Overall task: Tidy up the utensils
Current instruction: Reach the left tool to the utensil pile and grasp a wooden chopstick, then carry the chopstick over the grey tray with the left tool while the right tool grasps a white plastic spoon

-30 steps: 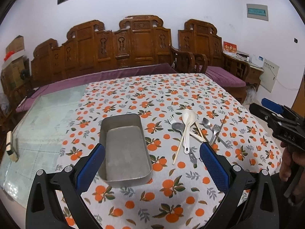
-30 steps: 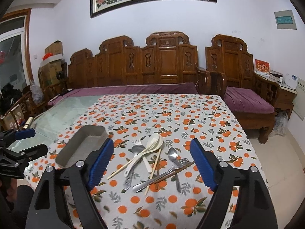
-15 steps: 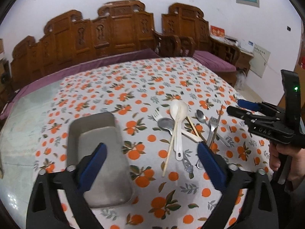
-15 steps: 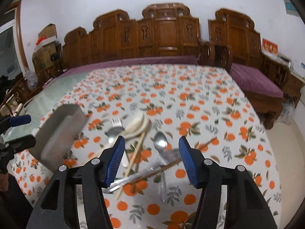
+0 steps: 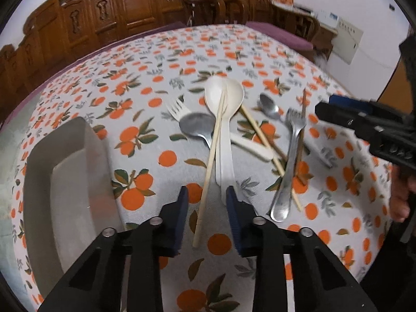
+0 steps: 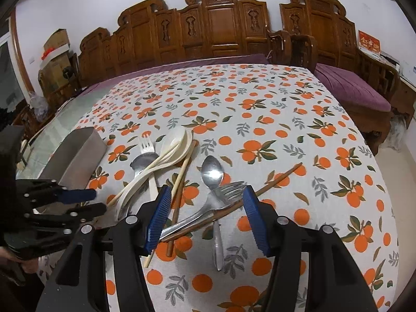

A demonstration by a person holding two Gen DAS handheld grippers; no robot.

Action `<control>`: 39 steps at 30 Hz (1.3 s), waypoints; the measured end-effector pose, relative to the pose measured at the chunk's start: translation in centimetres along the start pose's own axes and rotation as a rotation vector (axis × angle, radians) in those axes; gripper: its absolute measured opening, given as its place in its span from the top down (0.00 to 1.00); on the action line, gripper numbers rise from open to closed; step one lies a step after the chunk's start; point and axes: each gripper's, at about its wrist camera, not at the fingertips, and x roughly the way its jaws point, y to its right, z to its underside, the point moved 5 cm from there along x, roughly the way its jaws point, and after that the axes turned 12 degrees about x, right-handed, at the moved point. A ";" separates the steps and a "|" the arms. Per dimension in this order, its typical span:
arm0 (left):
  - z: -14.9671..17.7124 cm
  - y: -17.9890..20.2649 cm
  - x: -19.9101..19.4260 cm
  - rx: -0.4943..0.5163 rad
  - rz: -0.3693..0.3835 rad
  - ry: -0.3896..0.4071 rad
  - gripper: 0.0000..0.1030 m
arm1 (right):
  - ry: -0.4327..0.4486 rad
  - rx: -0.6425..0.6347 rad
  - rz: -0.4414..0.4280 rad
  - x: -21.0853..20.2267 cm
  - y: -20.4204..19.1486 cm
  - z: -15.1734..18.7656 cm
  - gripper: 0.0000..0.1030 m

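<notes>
A pile of utensils lies on the orange-print tablecloth: white plastic spoons (image 5: 225, 109), a pale chopstick (image 5: 210, 156), a metal spoon (image 5: 196, 127), a metal fork (image 5: 290, 156) and a brown chopstick (image 6: 275, 179). A metal tray (image 5: 67, 171) stands left of the pile. My left gripper (image 5: 205, 195) is open, low over the table, its jaws either side of the pale chopstick and the white spoon handle. My right gripper (image 6: 206, 195) is open, its jaws either side of the metal fork (image 6: 208, 208) and a metal spoon (image 6: 212, 174).
The table (image 6: 260, 109) carries the tablecloth, with bare glass at its left side (image 6: 52, 130). Carved wooden benches with purple cushions (image 6: 351, 88) stand behind and to the right. The right gripper shows at the right edge of the left wrist view (image 5: 364, 122).
Both grippers have come down and forward to the utensil pile and have narrowed their jaws. The left now straddles the pale chopstick and white spoon handle, the right straddles the metal fork.
</notes>
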 end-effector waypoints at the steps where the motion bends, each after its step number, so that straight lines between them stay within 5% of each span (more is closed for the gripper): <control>1: 0.1 0.0 0.4 0.007 -0.011 -0.012 0.75 | -0.005 -0.005 -0.005 0.1 -0.2 0.1 0.42; 11: 0.5 0.1 1.9 0.001 0.004 -0.029 0.95 | -0.025 -0.025 -0.020 0.8 -1.2 0.6 0.42; 30: 0.4 -2.7 -3.7 -0.084 0.002 0.112 0.96 | -0.105 -0.062 -0.153 4.7 -7.2 1.6 0.64; 39: 0.8 -3.5 -5.1 -0.108 -0.001 0.135 0.96 | -0.147 -0.043 -0.151 7.3 -8.6 2.3 0.78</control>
